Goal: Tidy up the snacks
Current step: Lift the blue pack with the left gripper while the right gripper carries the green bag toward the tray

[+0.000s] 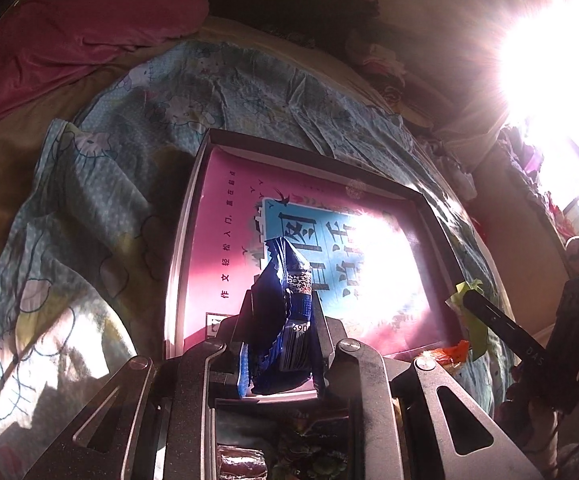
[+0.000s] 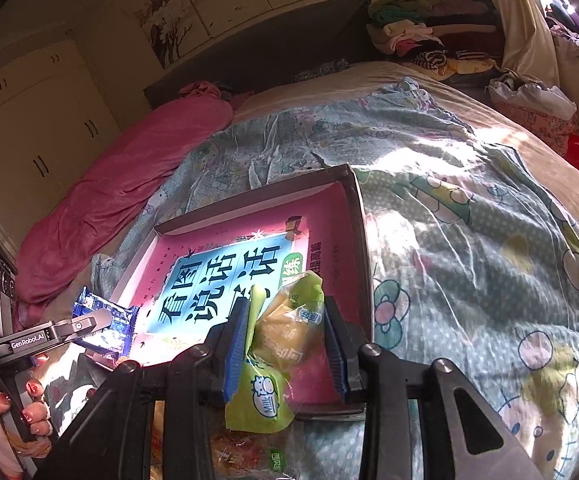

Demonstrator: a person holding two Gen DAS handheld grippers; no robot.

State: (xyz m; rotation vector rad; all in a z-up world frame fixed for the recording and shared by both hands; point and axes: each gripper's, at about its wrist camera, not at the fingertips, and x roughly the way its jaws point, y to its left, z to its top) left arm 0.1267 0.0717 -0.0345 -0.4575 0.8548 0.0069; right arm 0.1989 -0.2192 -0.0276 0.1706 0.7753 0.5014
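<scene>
A shallow dark-rimmed box (image 1: 193,200) with a pink and blue printed lining lies on the bed; it also shows in the right wrist view (image 2: 355,208). My left gripper (image 1: 283,316) is shut on a dark blue snack packet (image 1: 281,320) held over the box's near edge. From the right wrist view the left gripper (image 2: 89,326) and its blue packet (image 2: 107,320) are at the box's left corner. My right gripper (image 2: 285,328) is shut on a green and yellow milk-bread packet (image 2: 285,332) above the box's near edge. It shows at the right of the left wrist view (image 1: 469,300).
A blue cartoon-print sheet (image 2: 469,216) covers the bed. A pink blanket (image 2: 129,184) lies at the far left. Loose snack packets (image 2: 249,456) lie below the grippers, one orange packet (image 1: 449,354) by the box corner. Clothes (image 2: 409,32) are piled at the headboard. Sun glare (image 1: 561,40) washes out the right.
</scene>
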